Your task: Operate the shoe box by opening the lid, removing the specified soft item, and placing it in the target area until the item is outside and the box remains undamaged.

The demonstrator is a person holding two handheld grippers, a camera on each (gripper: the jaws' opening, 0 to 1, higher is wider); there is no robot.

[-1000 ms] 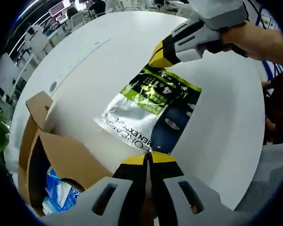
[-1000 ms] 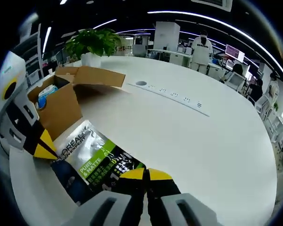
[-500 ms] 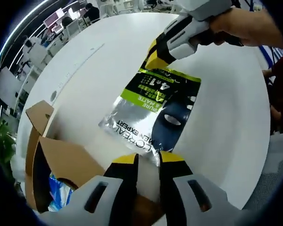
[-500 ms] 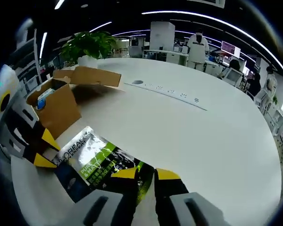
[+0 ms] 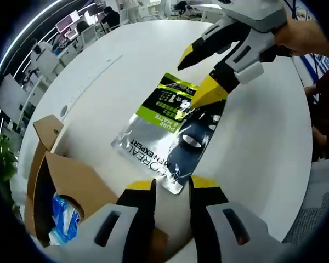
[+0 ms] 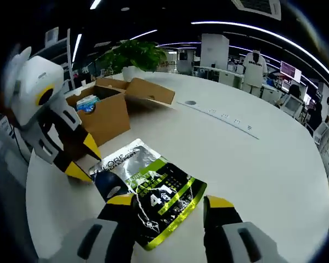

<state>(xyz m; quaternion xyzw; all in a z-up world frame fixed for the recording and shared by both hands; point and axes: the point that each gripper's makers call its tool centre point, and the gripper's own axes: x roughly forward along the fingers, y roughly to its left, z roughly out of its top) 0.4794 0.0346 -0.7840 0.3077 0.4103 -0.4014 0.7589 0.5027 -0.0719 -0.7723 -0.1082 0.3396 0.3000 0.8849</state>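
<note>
- Lying flat on the white table point(image 6: 274, 164), the soft pouch point(image 5: 172, 131) is out of the cardboard box point(image 6: 107, 112), just beside it; the lid flaps stand open and look undamaged.
- Judging from this, the placing seems done, with only pulling clear left.
- The left gripper point(image 5: 171, 189) has its jaws apart at the pouch's near edge; the right gripper point(image 6: 171, 205) is spread wide over the far end, gripping nothing.
- Print reads "L'OREAL MEN EXPERT", "PURE & MATTE".

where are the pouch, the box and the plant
pouch point(image 5: 167, 129), left gripper view, its silver and green front
box point(image 6: 107, 112), right gripper view, its near side wall
plant point(image 6: 134, 53), right gripper view, its leaves
</note>
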